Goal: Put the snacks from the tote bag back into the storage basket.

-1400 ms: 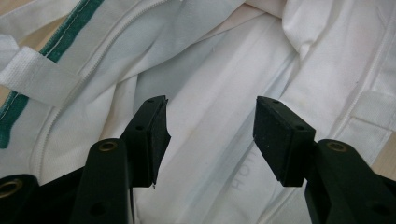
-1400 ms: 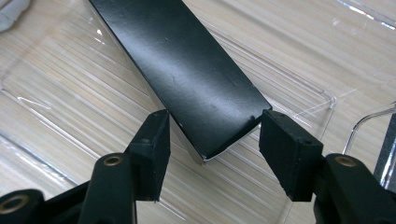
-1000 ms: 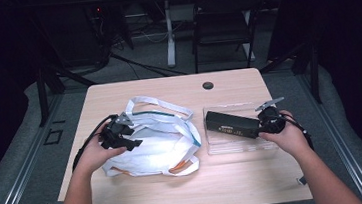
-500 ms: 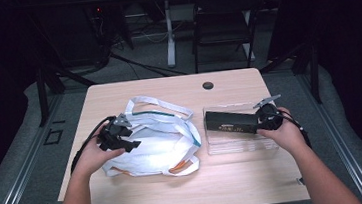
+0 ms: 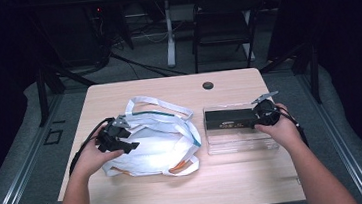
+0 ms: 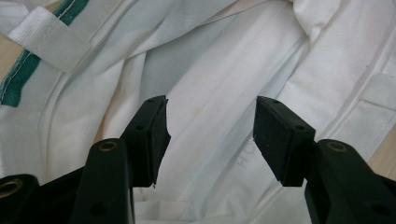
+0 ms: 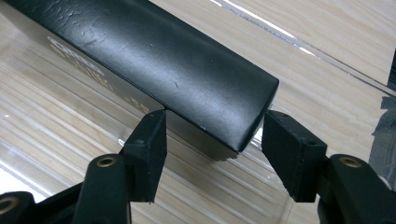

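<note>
The white bag [image 5: 155, 147] lies on the desk [image 5: 237, 182], left of the clear tray [image 5: 243, 138]. The left gripper [image 6: 210, 135] hovers over the bag, released. In the tray, the black box [image 7: 154, 60] has its end between the right gripper's [image 7: 212, 144] released jaws, untouched.

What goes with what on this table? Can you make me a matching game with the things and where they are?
Things:
1. white bag
2. black box
3. clear tray
4. round hole

Places:
A. lying inside the clear tray
B. under the left tongs
C. at the table's far edge
D. on the table's right half, holding the box

Pairs: 1-B, 2-A, 3-D, 4-C
</note>
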{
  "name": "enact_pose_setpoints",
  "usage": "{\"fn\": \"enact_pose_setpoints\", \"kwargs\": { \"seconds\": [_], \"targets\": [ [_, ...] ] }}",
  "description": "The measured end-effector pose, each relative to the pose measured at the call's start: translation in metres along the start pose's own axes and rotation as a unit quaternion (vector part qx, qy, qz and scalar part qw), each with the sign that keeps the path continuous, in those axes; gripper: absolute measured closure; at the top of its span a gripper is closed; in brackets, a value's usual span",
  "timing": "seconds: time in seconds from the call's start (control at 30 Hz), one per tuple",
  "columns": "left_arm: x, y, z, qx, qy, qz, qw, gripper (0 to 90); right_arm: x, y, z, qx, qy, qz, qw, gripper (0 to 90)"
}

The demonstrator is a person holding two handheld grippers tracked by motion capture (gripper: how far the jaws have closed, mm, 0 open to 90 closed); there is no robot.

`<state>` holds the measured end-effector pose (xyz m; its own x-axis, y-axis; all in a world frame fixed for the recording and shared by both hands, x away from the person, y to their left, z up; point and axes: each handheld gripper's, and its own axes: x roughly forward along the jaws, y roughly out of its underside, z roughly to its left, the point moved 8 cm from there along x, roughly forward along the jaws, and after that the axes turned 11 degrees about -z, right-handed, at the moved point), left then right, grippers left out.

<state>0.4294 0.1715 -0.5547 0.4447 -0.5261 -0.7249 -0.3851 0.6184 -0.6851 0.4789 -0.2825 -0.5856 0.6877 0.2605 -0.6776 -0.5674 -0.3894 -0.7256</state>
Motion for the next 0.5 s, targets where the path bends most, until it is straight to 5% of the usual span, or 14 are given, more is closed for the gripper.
{"fn": "enact_pose_setpoints", "kwargs": {
  "seconds": [0.5],
  "targets": [
    [-0.0033, 0.0032, 0.0013, -0.003, -0.004, 0.000, 1.0000, 45.4, 0.0053, -0.0035, -0.0015, 0.003, 0.007, -0.006, 1.0000, 39.9]
  ]
}}
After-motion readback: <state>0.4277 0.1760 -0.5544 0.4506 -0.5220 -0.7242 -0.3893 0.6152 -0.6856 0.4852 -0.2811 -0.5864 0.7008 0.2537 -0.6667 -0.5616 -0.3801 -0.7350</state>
